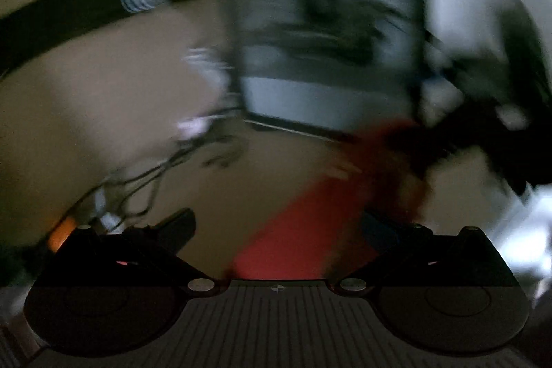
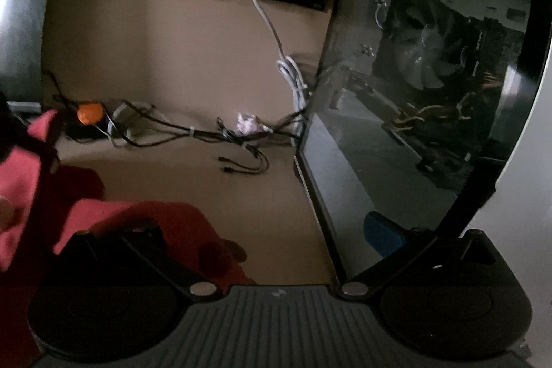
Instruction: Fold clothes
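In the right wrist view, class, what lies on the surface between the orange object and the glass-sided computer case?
A tangle of dark cables and a crumpled pale scrap lie between the orange object and computer case.

Both wrist views toward computer case (image 2: 431, 92)

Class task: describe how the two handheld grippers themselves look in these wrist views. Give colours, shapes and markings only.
Both look alike. The left gripper has a grey ribbed base plate, two round black discs, black angled linkage arms on silver pivot bolts, and a small round marker at the plate's top edge. The right gripper matches; one of its fingers carries a blue pad. No sleeves or hands are clearly visible.
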{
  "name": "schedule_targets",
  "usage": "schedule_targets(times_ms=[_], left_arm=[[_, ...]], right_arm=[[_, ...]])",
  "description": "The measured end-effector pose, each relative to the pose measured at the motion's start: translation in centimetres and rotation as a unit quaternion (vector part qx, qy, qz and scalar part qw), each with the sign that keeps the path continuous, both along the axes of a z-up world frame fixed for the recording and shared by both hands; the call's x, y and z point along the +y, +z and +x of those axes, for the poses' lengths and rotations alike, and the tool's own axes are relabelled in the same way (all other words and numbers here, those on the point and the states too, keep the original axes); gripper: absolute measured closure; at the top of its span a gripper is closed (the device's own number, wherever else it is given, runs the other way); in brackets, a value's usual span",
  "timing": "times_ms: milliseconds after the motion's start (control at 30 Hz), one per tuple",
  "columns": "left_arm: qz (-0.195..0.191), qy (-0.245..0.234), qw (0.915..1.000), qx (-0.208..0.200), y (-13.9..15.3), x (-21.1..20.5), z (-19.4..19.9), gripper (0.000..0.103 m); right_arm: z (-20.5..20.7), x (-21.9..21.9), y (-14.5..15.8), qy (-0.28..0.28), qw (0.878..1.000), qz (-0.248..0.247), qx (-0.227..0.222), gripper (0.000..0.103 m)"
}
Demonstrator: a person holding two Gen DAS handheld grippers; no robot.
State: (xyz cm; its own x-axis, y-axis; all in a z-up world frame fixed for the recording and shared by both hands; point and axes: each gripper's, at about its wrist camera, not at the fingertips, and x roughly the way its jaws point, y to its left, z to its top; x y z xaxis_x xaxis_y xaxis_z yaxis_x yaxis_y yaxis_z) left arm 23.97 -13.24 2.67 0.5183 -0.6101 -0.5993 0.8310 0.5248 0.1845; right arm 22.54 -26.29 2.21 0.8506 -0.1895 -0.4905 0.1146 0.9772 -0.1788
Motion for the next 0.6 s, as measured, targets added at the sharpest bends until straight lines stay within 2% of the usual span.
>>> schedule_targets(times_ms=[67, 167, 300, 467, 600], left_arm=[[0.038, -0.034, 0.9982, -0.032, -1.3, -2.2, -1.6, 0.000], [0.086, -0.065, 0.9910, -0.079, -3.4, -5.3, -3.2, 0.000], [0.103, -0.059, 0.9881, -0.098, -5.1, -8.0, -3.0, 0.000], [0.120, -0.056, 0.9831, -0.126, -6.8, -9.6, -3.0, 0.000], [0.113, -0.073, 0.9855, -0.103, -6.9, -9.7, -3.6, 0.000]], right_arm=[[-0.3, 0.2, 0.7, 0.016, 1.000, 0.002, -0.007, 0.000], [-0.8, 0.9, 1.5, 0.038, 0.999, -0.007, -0.020, 0.000], [-1.2, 1.3, 1.5, 0.044, 0.999, -0.019, -0.022, 0.000], [-1.9, -0.3, 0.8, 0.045, 0.999, 0.022, 0.000, 0.000], [-2.7, -0.8, 0.0, 0.046, 0.998, 0.039, 0.007, 0.000]])
